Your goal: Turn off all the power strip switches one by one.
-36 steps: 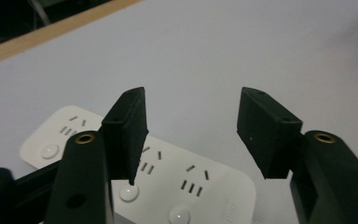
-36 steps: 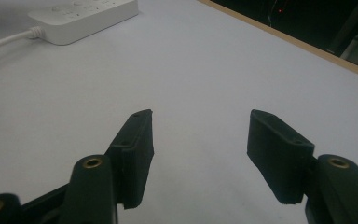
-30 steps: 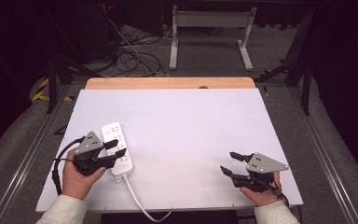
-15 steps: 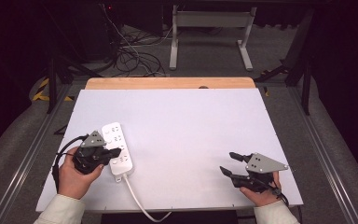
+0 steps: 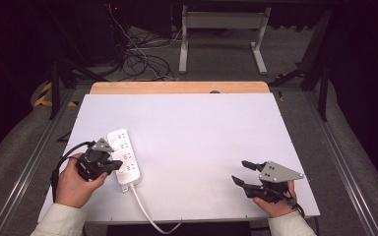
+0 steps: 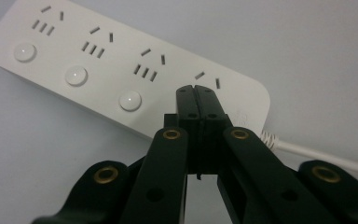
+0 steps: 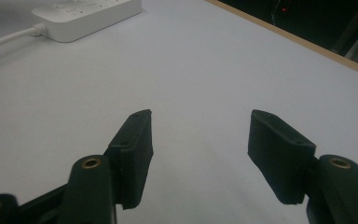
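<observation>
A white power strip (image 5: 123, 147) lies at the left of the white table top, and its cable (image 5: 145, 211) runs off the front edge. My left gripper (image 5: 115, 166) is shut with nothing between its jaws. In the left gripper view its closed tips (image 6: 196, 91) sit over the power strip (image 6: 98, 60) at the cable end, beside a row of three round buttons; whether they touch it I cannot tell. My right gripper (image 5: 238, 171) rests open at the front right, far from the strip. In the right gripper view its jaws (image 7: 199, 116) stand wide over bare table, and the power strip (image 7: 88, 14) lies far off.
The white table top (image 5: 202, 128) has a wooden strip (image 5: 177, 87) along its far edge. Behind it, on the floor, lie tangled cables (image 5: 138, 59) and a grey metal stand (image 5: 221, 34). Metal rails run along both sides of the table.
The left gripper's jaws have closed over the cable end of the power strip, and the hand shifted slightly. The right gripper has not moved.
</observation>
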Action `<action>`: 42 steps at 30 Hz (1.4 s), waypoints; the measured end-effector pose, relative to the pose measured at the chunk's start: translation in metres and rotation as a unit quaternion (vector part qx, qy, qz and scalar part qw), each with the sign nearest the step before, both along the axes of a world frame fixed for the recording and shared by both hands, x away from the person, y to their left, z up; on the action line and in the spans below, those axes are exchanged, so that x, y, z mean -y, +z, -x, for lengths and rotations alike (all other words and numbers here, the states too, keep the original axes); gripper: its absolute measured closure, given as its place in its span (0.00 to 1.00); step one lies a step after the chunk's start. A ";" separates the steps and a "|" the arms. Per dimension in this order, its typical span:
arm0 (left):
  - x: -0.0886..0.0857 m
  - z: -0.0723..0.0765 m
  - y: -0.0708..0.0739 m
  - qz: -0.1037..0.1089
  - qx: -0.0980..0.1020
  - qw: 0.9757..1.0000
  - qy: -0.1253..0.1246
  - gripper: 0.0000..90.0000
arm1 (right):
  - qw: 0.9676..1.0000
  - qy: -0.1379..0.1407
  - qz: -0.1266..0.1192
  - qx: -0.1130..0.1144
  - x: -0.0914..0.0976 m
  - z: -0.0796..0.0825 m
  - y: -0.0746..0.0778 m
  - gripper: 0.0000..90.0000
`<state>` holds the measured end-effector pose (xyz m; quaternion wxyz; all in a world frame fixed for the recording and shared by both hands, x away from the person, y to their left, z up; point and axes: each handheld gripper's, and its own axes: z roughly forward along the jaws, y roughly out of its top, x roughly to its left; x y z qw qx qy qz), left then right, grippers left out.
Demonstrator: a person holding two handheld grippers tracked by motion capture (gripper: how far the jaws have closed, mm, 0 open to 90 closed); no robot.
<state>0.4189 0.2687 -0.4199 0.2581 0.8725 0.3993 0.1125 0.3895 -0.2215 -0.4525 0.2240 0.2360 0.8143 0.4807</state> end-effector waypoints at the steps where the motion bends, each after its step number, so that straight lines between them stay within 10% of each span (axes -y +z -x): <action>1: 0.000 -0.001 0.000 -0.001 -0.005 1.000 -0.001 1.00 | 1.000 0.000 0.000 0.000 0.000 0.000 0.000 0.46; 15: 0.004 -0.013 -0.013 -0.027 -0.040 0.999 -0.008 1.00 | 1.000 0.001 0.003 0.000 0.000 0.000 0.000 0.46; 30: -0.001 -0.012 -0.020 -0.006 -0.035 0.999 -0.004 1.00 | 1.000 0.002 0.003 0.002 0.000 0.001 0.000 0.46; 34: 0.001 -0.013 -0.023 0.029 -0.042 0.999 -0.017 1.00 | 1.000 0.003 0.002 0.001 -0.001 0.001 0.000 0.46; 38: 0.008 -0.010 -0.020 -0.012 -0.025 1.000 0.000 1.00 | 1.000 0.005 0.003 0.002 -0.001 0.001 0.001 0.46; 42: 0.002 -0.011 -0.021 -0.003 -0.027 1.000 0.007 1.00 | 1.000 0.004 0.002 0.003 0.000 0.002 0.001 0.46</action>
